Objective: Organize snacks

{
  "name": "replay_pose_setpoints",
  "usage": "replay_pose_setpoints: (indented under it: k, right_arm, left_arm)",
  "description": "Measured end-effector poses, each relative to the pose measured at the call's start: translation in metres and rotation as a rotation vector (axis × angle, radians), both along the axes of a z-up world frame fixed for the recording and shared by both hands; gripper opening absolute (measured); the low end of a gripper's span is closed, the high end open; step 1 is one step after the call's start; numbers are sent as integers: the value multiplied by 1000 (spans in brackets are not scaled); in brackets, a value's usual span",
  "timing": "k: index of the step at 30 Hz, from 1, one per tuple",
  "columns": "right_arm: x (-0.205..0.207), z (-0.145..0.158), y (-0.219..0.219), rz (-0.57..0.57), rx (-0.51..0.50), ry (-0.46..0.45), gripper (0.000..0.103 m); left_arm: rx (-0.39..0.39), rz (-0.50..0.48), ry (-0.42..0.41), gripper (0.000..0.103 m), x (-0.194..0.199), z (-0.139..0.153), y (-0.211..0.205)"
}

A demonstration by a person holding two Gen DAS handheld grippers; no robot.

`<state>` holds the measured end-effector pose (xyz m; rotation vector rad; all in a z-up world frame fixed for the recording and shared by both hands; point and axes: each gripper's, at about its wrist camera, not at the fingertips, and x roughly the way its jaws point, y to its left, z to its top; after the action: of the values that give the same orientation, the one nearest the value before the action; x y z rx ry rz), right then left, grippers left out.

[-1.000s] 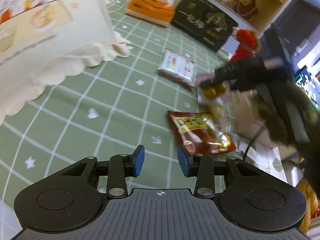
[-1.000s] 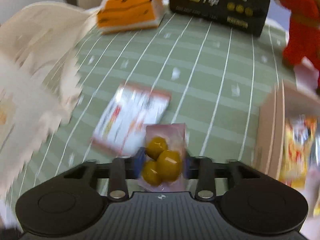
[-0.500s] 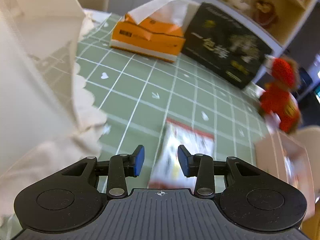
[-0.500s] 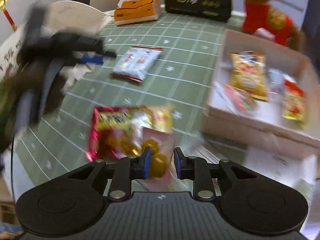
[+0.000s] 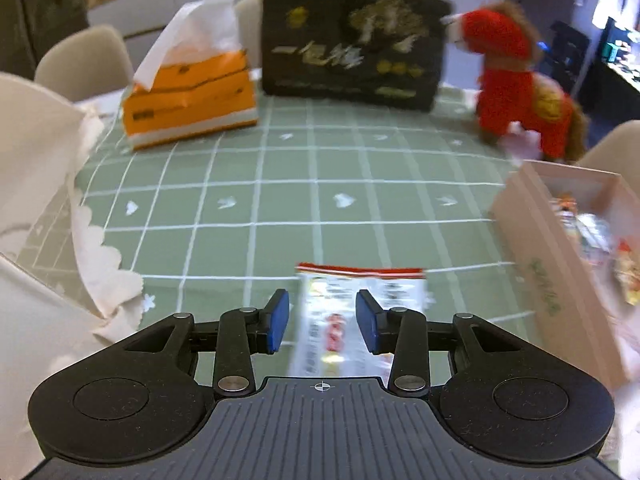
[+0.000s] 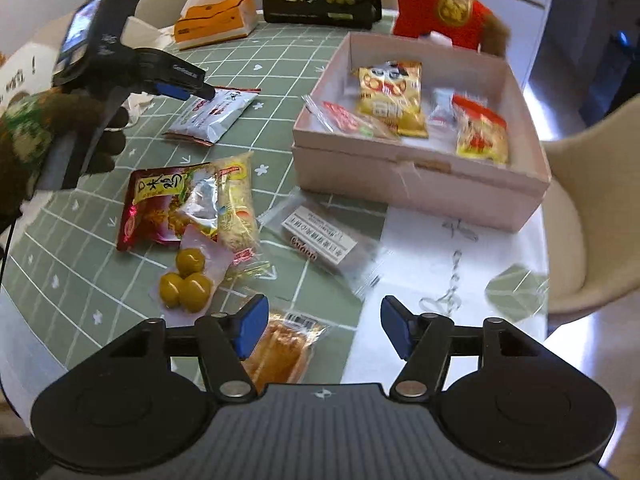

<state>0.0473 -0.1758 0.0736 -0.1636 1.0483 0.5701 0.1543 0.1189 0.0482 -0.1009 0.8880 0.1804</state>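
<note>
My left gripper (image 5: 322,320) hangs open over a white snack packet (image 5: 352,308), whose far end shows between the blue pads without being pressed. In the right wrist view the left gripper (image 6: 188,90) sits at the far edge of that white packet (image 6: 216,114). My right gripper (image 6: 323,328) has its jaws opening with nothing between them. The packet of green olives (image 6: 188,280) lies loose on the green cloth just left of it. A pink box (image 6: 420,176) holding several snacks stands to the right, and its wall shows in the left wrist view (image 5: 548,272).
A red packet (image 6: 160,204), a yellow packet (image 6: 236,208), a clear labelled packet (image 6: 320,240) and an orange pastry packet (image 6: 280,354) lie near the right gripper. Orange tissue box (image 5: 192,96), black box (image 5: 356,40) and red plush toy (image 5: 520,84) line the far edge; a cream cloth (image 5: 36,184) lies left.
The right gripper carried the olive packet toward the near side, then opened and let it drop onto the cloth. The left gripper swung across the table to the white packet.
</note>
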Motion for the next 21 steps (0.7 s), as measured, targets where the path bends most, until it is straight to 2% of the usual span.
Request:
replay_pose_setpoints:
  k: [2,5,7,9,11,12,15,16,19,21]
  right_arm:
    - [-3,-3,-2,-9,15,3,63]
    - [-6,-9,-9,-23,33,25,63]
    - [-7,-10,-15,-36,41,31,63]
    - [-9,-11,-23,-49,52,34,63]
    - [-10,-13,-31,-65,63,44,63]
    - [-11,-14,-35,-73,68,51,63]
    - [-15,-22,-46,-103,97,88,63]
    - [-16,-25,-49,-110,111,105,63]
    - [-19,-33,-52,-113,148,154,63]
    - [-22,-35,-50,-103,145,158,64]
  left_arm:
    - [45,-63,15,43,-4,1,-19]
    - [183,-182,84,44,-3,-13,-50]
    - [212,-226,95,59,-4,-20,-61]
    - [192,-245,102,71,-2,-21,-65]
    - [138,-235,87,73,-2,-18,-60]
    - [128,-216,72,69,-4,-15,-56]
    - [204,-127,71,68,-4,-12,-45]
    - [194,-112,80,72,-3,-13,-39]
    - [72,-74,89,74,4,-13,-24]
    - [17,-54,95,78,10,-14,-17]
